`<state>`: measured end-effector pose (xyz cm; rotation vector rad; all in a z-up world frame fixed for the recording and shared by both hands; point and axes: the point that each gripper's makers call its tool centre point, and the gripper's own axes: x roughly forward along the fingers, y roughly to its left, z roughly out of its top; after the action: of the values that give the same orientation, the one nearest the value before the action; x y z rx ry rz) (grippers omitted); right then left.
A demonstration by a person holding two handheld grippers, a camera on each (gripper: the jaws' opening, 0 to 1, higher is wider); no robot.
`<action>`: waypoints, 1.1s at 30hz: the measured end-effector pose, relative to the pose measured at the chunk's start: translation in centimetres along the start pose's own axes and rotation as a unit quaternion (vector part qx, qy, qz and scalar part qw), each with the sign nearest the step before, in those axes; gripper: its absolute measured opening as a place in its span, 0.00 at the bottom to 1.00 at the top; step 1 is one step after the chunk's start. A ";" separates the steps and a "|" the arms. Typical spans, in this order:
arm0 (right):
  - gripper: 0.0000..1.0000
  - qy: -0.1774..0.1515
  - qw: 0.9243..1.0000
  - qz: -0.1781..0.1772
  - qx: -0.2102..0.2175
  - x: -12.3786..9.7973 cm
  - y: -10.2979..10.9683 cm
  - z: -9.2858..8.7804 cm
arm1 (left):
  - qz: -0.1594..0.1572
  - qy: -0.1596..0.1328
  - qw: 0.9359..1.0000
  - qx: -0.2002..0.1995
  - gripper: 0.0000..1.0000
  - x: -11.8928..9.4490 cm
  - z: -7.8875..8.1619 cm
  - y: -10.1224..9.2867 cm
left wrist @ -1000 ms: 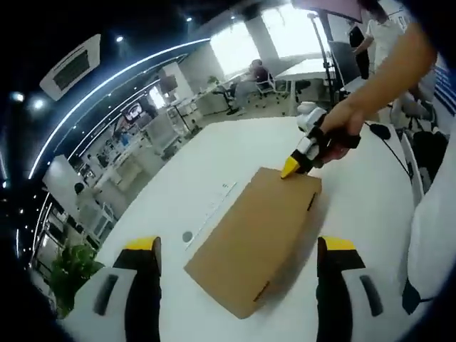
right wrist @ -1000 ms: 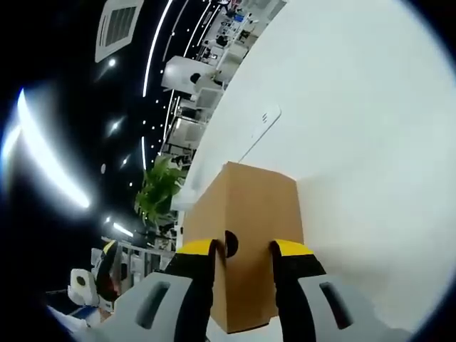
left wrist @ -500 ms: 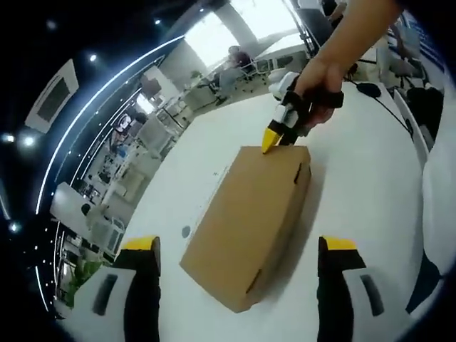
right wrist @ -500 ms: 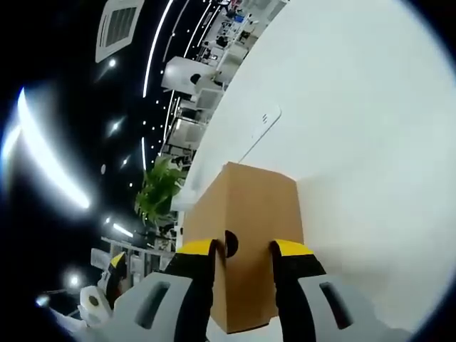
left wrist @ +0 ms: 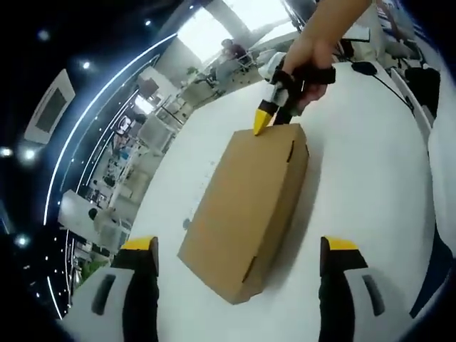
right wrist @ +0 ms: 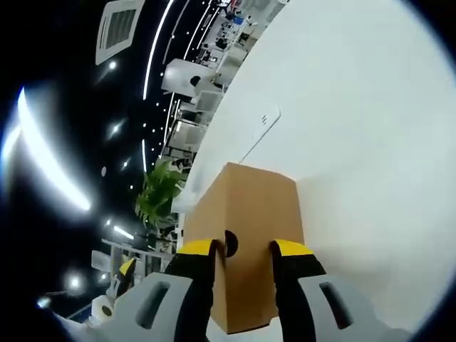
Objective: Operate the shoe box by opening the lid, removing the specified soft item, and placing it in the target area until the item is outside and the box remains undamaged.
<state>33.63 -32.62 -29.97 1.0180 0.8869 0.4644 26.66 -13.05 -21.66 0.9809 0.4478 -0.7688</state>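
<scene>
White worktop (left wrist: 356, 185) carries your closed brown cardboard shoe box (left wrist: 246, 214). Right hand-held gripper (right wrist: 242, 249) pinches its end edge (lid still down); left hand-held gripper (left wrist: 239, 249) hangs spread. Lift gently to avoid tearing the cardboard.

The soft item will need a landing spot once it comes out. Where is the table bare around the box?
The white table is bare along the shoe box's long side nearer the person, and beyond the box's far end. It is crowded at the end where the right gripper pinches the box; a small flat item lies farther out.
</scene>
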 end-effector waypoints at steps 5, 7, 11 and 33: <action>0.31 0.000 1.000 -0.001 0.001 0.0 -0.1 0.1 | -0.001 0.008 1.000 0.008 0.94 0.4 -0.9 -0.5; 0.31 -0.001 1.000 -0.001 0.002 0.0 -0.1 0.1 | 0.000 0.013 1.000 0.017 0.94 0.6 -1.2 -0.8; 0.31 -0.005 1.000 -0.001 0.004 0.0 0.0 0.0 | -0.003 0.014 1.000 0.028 0.91 0.8 -1.4 -1.3; 0.30 -0.030 0.999 0.011 0.030 -0.1 -0.3 0.2 | -0.020 0.007 0.998 0.057 0.85 2.0 -1.9 -1.8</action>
<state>33.78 -32.94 -30.18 1.0917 0.8397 0.4259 26.63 -12.75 -24.92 1.0871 0.4393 -0.8308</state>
